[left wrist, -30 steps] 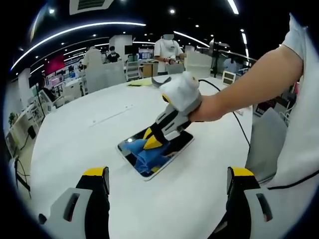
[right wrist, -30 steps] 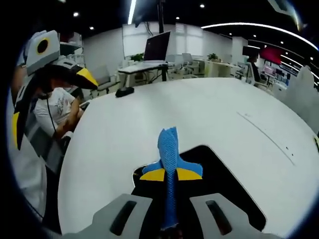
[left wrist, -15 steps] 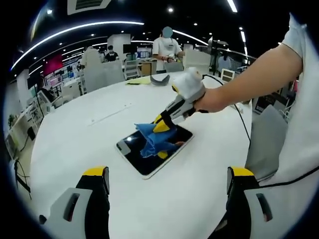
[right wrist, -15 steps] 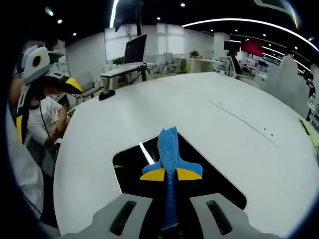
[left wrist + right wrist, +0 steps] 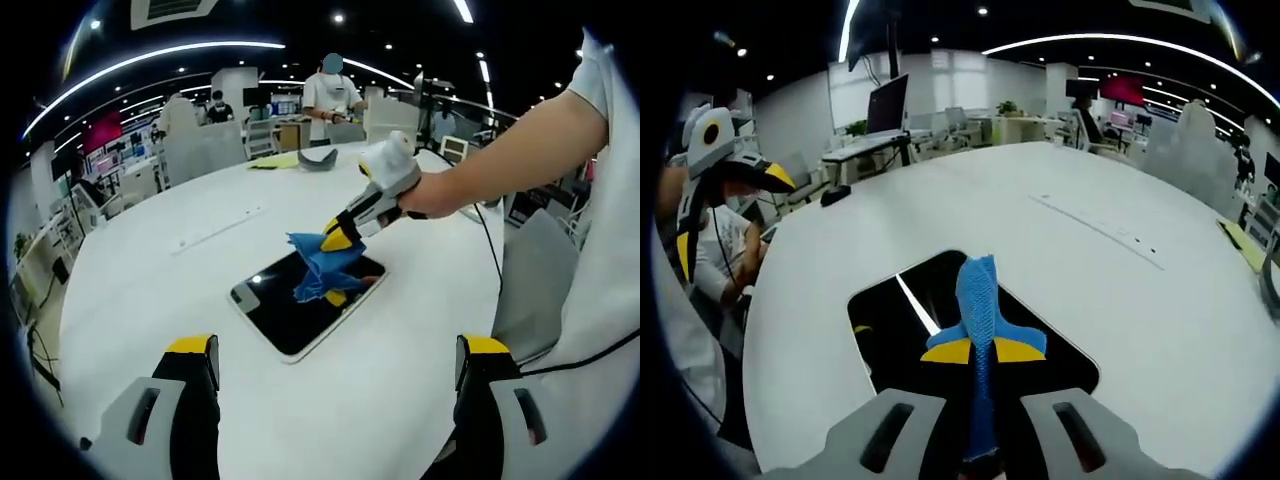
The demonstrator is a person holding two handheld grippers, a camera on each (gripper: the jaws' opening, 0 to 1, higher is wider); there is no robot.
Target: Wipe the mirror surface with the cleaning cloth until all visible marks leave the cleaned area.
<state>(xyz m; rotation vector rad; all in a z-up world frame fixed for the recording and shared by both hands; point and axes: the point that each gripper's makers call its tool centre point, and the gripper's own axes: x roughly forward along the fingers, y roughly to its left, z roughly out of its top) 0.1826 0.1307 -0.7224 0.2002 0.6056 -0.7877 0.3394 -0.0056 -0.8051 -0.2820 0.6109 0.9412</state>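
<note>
The mirror is lying flat on the white table, well in from the table's edges, its dark surface reflecting ceiling lights. In the left gripper view, the right hand-held gripper is reaching in from the right, gripped by a person's hand, and is pinching a blue cloth between its yellow tips. The cloth is hanging bunched over the mirror's far right part, its lower folds touching or just above the glass; cannot tell which. In the right gripper view, the right hand-held gripper is closed tight on the cloth, a blue strip standing up between the yellow tips, with the mirror right beneath and a bright streak of light across it. The left hand-held gripper is sitting wide apart with nothing between its two jaws, held above the near side of the table, short of the mirror. In the right gripper view it is showing at the left edge, raised off the table. A pale ruler-like strip is lying on the table beyond the mirror. People are standing in the background past the table's far edge.
</note>
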